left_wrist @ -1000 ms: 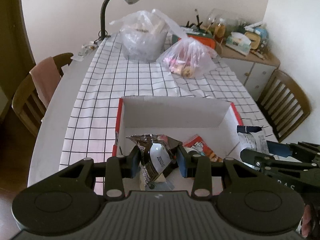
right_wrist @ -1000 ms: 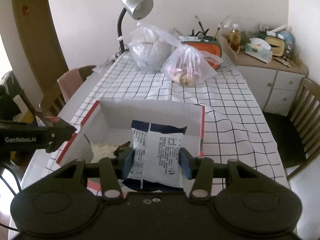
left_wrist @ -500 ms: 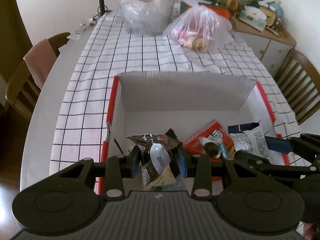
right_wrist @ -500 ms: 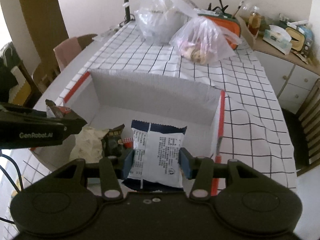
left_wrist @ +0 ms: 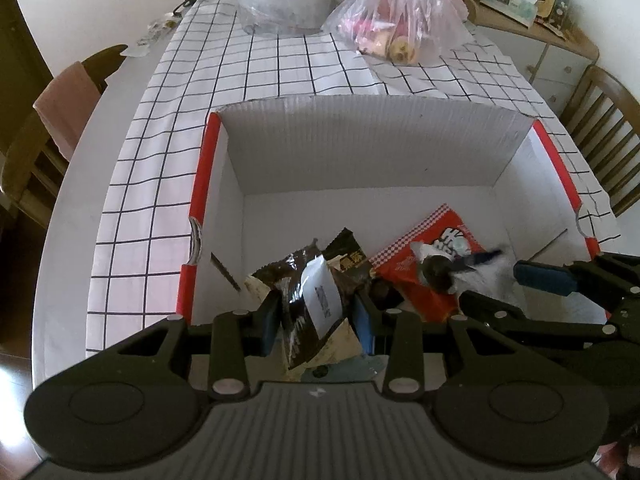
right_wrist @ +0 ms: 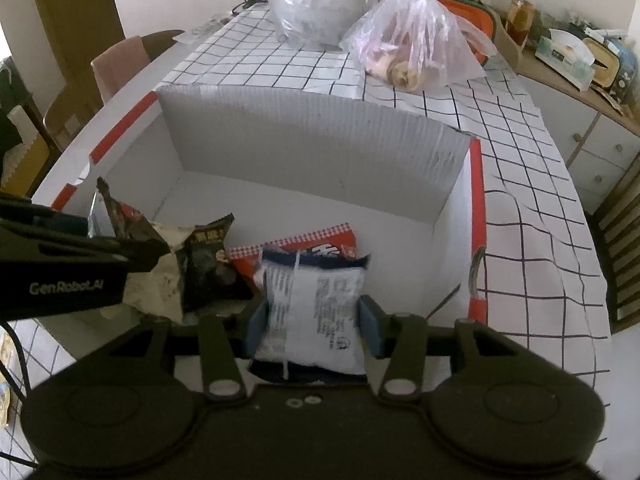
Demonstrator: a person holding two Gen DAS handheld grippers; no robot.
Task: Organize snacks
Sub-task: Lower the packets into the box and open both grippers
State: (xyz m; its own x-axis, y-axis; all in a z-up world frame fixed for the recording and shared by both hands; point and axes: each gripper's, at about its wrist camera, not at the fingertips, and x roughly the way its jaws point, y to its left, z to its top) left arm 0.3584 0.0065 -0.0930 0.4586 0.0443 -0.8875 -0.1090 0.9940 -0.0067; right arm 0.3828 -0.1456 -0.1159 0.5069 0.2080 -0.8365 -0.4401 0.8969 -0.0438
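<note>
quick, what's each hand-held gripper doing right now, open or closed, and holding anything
Left hand-held gripper: closed on a dark brown snack packet.
Right hand-held gripper: closed on a white and navy snack packet.

The box (left_wrist: 372,148) is matt white corrugated cardboard, ribbed on its far wall, with glossy red tape along the rims. Inside it lie crinkled, shiny foil-like snack packets (left_wrist: 316,292), and behind it a checked cloth (left_wrist: 256,68) carries thin, glossy clear plastic bags (left_wrist: 400,20). Beside the box stand varnished wooden chairs (left_wrist: 608,120).
</note>
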